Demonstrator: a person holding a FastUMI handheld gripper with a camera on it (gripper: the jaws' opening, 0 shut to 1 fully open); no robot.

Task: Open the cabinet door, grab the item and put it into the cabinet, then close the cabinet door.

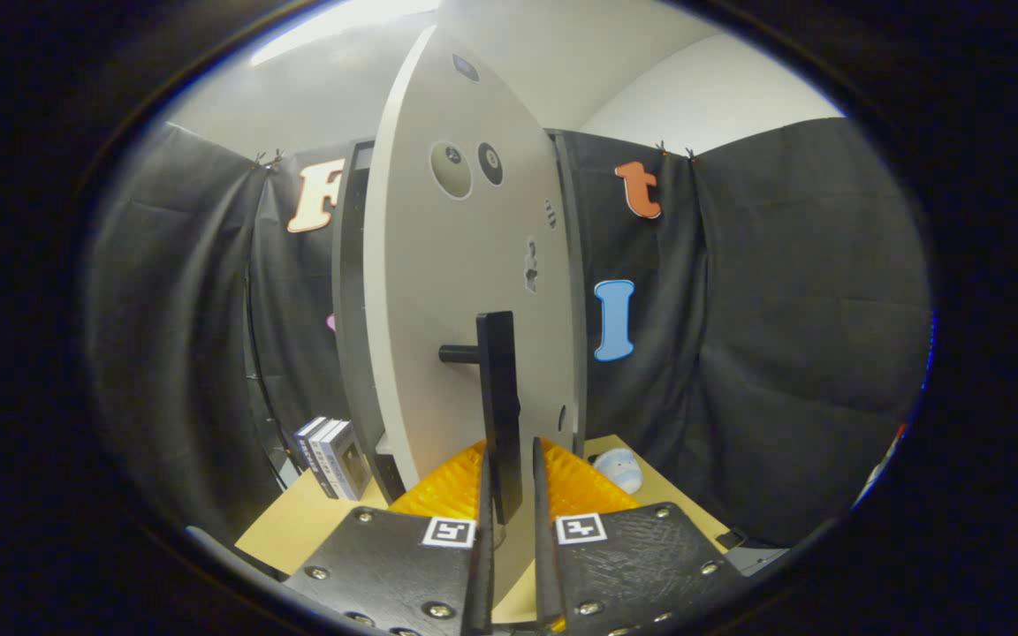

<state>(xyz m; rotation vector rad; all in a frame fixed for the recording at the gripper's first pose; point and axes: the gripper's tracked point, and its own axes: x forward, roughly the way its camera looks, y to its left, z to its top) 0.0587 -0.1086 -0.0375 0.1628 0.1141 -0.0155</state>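
Fingers (pixel 482 530) of the tool (pixel 509 521) are sitting just a narrow gap apart, and the black bar handle (pixel 498 415) of the cabinet door (pixel 456 291) is standing right in that gap. Lower end of the handle is dipping down between the two fingers, but honestly I can't tell whether both are actually pressing on it or just bracketing it.

Door itself is a pale grey panel, swung out so it's facing the camera almost edge-first, with the dark cabinet (pixel 352 309) body showing behind it on the left side. A short black post is joining the handle to the door face.

Under the door, just beyond the fingers, an orange ribbed mat (pixel 447 486) is lying on the tan bench (pixel 297 526). A small pale blue plush-looking item (pixel 619 468) is resting on the bench to the right of the mat, near the foot of the door, well clear of the fingers. It's too small to say exactly what it is. Over on the left, a couple of books (pixel 332 459) are standing upright beside the cabinet.
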